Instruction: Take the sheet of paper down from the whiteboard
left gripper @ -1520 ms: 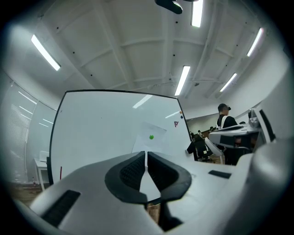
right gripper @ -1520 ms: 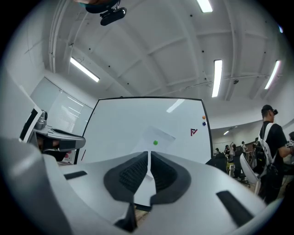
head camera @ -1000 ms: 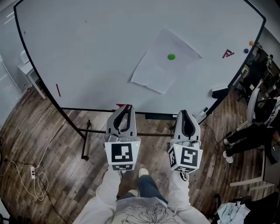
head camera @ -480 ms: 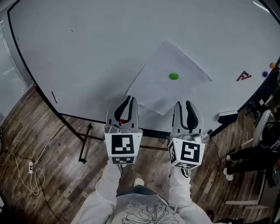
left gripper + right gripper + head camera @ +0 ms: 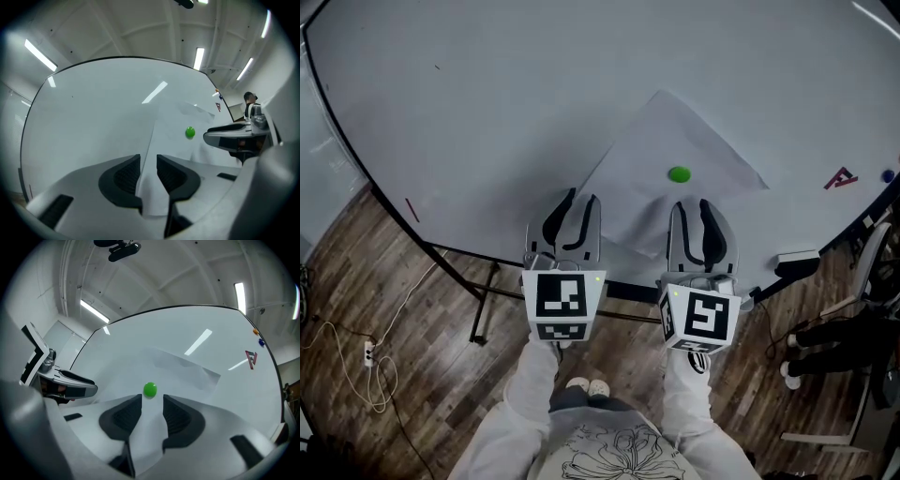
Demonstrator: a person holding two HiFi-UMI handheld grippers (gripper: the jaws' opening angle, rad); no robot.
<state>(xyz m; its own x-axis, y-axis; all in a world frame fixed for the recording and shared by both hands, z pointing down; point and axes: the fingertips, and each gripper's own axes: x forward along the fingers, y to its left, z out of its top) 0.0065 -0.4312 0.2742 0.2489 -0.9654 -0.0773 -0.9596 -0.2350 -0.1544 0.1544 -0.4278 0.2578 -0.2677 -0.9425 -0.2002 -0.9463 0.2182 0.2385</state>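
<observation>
A white sheet of paper hangs tilted on the whiteboard, pinned by a round green magnet. My left gripper points at the sheet's lower left edge. Its jaws are opening. In the left gripper view that edge shows through the gap of the gripper, and no pad presses on it. My right gripper sits just below the magnet, its jaws opening too. In the right gripper view the magnet lies right above the gap of the gripper, with paper behind and nothing gripped.
A red drawn mark and a blue magnet sit at the board's right edge. A black eraser rests on the lower frame. The board's stand and a cable are on the wooden floor. A seated person is at right.
Both grippers have moved up to the board and now overlap the sheet's lower part. Their jaws, shut a second ago, stand apart: the right opened first, then the left.
</observation>
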